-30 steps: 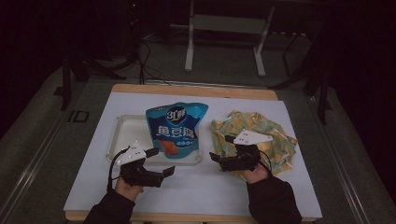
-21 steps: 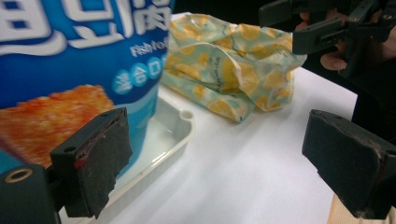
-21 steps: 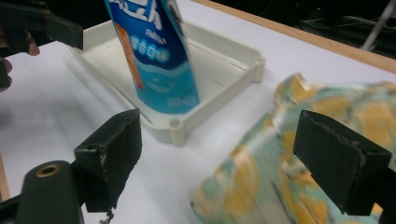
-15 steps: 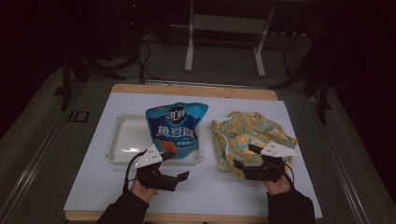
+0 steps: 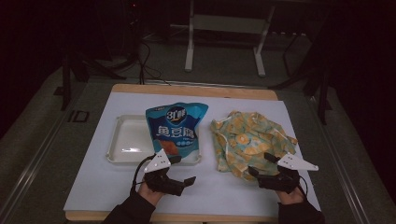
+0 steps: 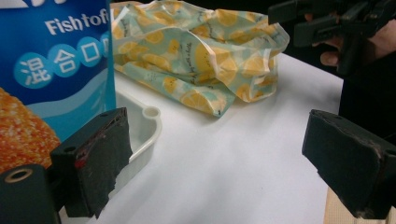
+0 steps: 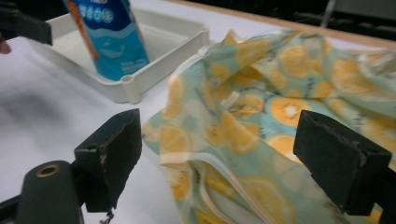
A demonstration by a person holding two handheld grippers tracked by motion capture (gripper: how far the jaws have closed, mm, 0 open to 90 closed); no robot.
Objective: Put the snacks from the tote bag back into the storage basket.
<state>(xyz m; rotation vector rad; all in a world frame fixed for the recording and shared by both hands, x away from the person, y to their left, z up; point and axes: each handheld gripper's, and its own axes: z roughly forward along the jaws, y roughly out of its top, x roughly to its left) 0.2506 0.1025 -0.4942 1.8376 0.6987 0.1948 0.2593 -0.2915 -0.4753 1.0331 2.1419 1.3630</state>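
Note:
A blue snack bag (image 5: 176,130) rests with its lower end in a white tray (image 5: 122,140). To its right a lemon-print bag (image 5: 250,137) lies crumpled on the white table. My left gripper (image 5: 183,170) hovers open just in front of the tray's near right corner. In the left gripper view the left gripper (image 6: 224,163) holds nothing, with the snack bag (image 6: 51,70) and the tray (image 6: 144,126) beside its left jaw. My right gripper (image 5: 261,164) stands open at the lemon bag's near edge. In the right gripper view the right gripper (image 7: 226,158) straddles the lemon bag (image 7: 261,107).
A white mat (image 5: 93,186) covers the wooden table, whose edge (image 5: 196,89) shows at the far side. A metal stand (image 5: 224,28) and cables sit on the dark floor beyond. The right hand and its gripper (image 6: 336,23) appear far off in the left gripper view.
Both grippers have moved to the right and nearer the front edge. The right one has drawn back from over the lemon bag to its near edge. Both stay open.

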